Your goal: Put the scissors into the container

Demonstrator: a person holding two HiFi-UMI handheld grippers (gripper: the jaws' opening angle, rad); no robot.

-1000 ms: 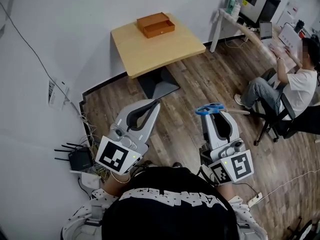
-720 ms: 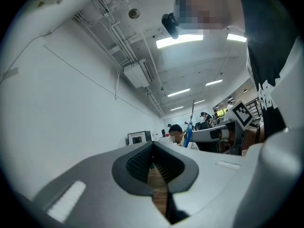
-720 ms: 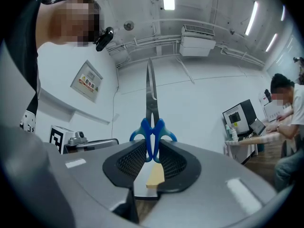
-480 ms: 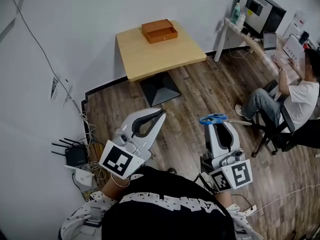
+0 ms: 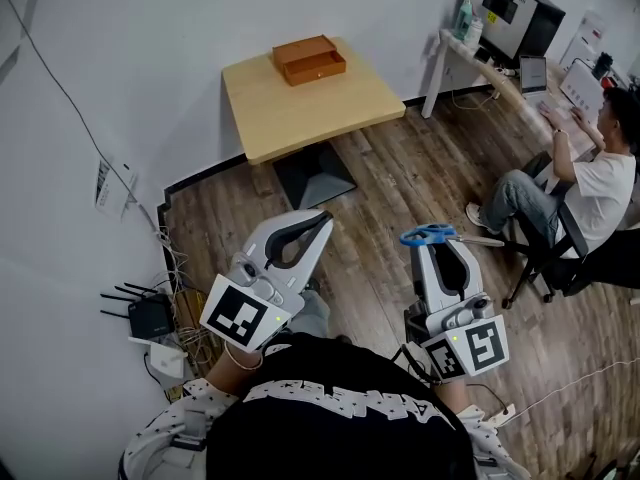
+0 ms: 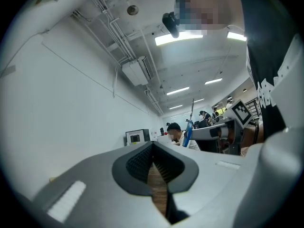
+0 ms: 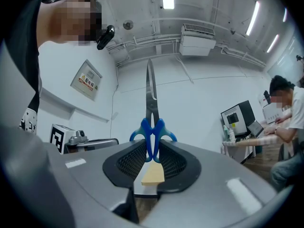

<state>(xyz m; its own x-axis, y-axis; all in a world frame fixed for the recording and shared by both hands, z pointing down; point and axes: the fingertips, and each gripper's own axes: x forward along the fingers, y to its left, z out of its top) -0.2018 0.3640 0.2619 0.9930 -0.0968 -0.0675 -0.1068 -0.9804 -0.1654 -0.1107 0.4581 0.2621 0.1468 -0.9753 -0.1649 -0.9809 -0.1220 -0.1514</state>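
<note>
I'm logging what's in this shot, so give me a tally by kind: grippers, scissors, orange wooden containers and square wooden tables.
Grippers: 2 (left gripper, jaws together and empty; right gripper, jaws closed on the scissors)
Scissors: 1 (blue-handled scissors)
Containers: 1 (orange container, on the table)
Tables: 1 (table)
Total: 5

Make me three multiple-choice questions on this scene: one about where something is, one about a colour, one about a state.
1. Where does the container stand?
A. on the floor
B. on the wooden table
C. on the seated person's desk

2. What colour are the handles of the scissors?
A. red
B. blue
C. yellow

3. What is the left gripper holding?
A. the scissors
B. a cable
C. nothing

Answers: 1 B, it sits near the table's wall edge. 2 B, blue handles stick out of the right gripper. 3 C, its jaws meet with nothing between them.
</note>
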